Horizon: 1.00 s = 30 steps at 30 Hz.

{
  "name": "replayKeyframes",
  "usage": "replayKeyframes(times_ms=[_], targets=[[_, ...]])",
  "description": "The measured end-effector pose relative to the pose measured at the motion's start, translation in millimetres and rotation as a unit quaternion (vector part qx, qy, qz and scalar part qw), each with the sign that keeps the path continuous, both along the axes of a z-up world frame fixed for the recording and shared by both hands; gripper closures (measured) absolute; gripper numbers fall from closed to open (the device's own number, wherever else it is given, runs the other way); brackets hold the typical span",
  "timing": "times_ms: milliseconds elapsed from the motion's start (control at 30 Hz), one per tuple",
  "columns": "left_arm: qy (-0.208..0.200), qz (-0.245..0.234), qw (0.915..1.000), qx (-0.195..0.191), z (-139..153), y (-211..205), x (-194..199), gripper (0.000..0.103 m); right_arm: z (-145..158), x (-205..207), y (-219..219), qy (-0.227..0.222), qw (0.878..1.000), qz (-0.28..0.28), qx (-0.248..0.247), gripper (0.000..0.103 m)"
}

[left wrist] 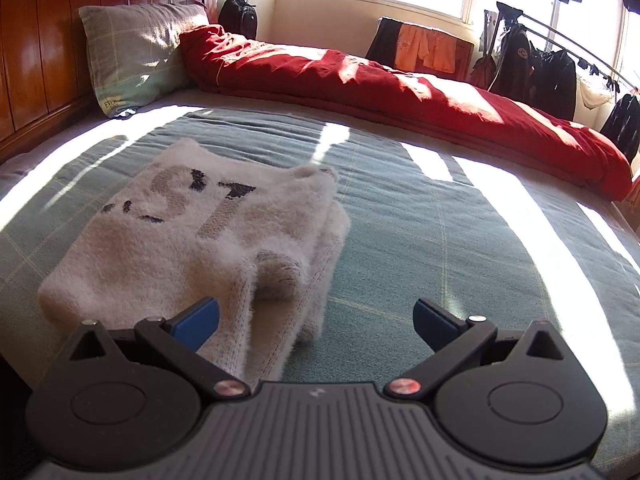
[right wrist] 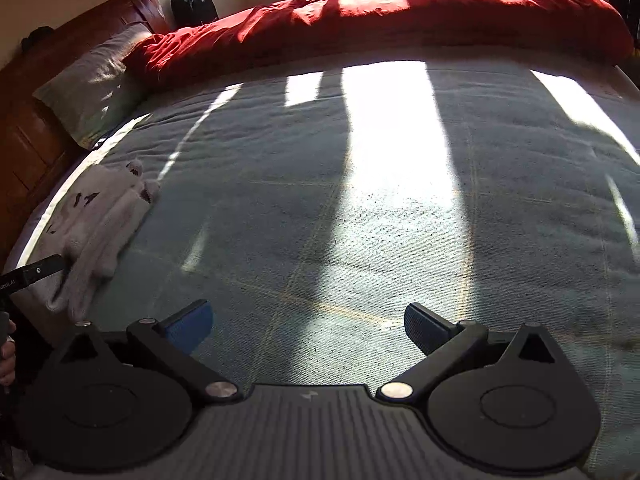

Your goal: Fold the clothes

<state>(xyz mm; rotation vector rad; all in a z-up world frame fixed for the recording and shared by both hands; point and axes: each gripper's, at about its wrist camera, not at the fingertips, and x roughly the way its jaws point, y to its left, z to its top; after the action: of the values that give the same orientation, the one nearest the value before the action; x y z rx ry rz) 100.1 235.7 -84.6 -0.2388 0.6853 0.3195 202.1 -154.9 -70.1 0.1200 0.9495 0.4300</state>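
Sweater (left wrist: 192, 240): white, fuzzy, dark lettering on top, lying folded into a rough rectangle on the teal bedspread (left wrist: 420, 220), toward the headboard side of the bed.

Nearest in the left wrist view: left gripper (left wrist: 316, 320), jaws spread wide, clamped on nothing. Its left finger pad (left wrist: 196, 322) sits just over the near edge of the sweater; contact cannot be confirmed. A loose flap or cuff (left wrist: 280, 276) bulges out of the near right corner of the fold, not tucked in.

Right wrist view: right gripper (right wrist: 308, 328), jaws likewise apart and empty, hovering above bare bedspread, well apart from the sweater (right wrist: 100, 224), which lies far off to its left. A black part of the other tool shows at that garment's near edge.

Further back: grey pillow (left wrist: 132, 56) against the wooden headboard (left wrist: 60, 40), red duvet (left wrist: 380, 84) bunched along the far side, dark clothes on a rack (left wrist: 560, 68) by the window.

Judgement: fold looks near done.

Risks:
- Protruding flap may spring the stack open if left; thick pile resists creasing.
- A one-sided pinch at the near edge could drag only the top layer and skew the fold.
- Strong sun stripes wash out edges, so layer boundaries are easy to misjudge.
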Motion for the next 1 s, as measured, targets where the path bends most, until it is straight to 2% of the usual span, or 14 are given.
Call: replayKeyframes(times_ms=[133, 233, 400, 567, 633, 733, 867, 933, 1000], targets=[[0.048, 0.006, 0.9986, -0.021, -24, 10, 5, 0.001, -3, 6, 2, 0.003, 1.000, -0.002, 0.004, 0.000], [0.042, 0.004, 0.9988, -0.024, -31, 13, 0, 0.001, -9, 9, 7, 0.012, 1.000, 0.001, -0.003, 0.000], [0.066, -0.017, 0.9973, -0.029, -37, 19, 7, 0.001, -14, 14, 21, 0.021, 1.000, 0.006, -0.009, 0.000], [0.047, -0.002, 0.9987, -0.020, -23, 16, -3, 0.001, -8, 18, 42, 0.013, 0.999, 0.038, -0.020, 0.000], [0.025, 0.014, 0.9996, 0.002, -9, 12, -13, 0.001, -3, 19, 52, 0.003, 0.998, 0.057, -0.027, 0.000], [-0.006, 0.018, 0.9981, 0.059, 16, 1, -31, 0.001, 10, 19, 76, -0.011, 0.995, 0.098, -0.029, 0.000], [-0.029, 0.015, 0.9882, 0.149, 44, -19, -52, 0.001, 29, 7, 118, -0.044, 0.986, 0.160, -0.025, 0.000], [-0.031, 0.006, 0.9860, 0.164, 54, -24, -60, 0.001, 35, -4, 137, -0.056, 0.981, 0.187, -0.024, 0.000], [-0.034, 0.000, 0.9863, 0.161, 62, -30, -69, 0.001, 39, -17, 157, -0.069, 0.975, 0.211, -0.026, 0.000]])
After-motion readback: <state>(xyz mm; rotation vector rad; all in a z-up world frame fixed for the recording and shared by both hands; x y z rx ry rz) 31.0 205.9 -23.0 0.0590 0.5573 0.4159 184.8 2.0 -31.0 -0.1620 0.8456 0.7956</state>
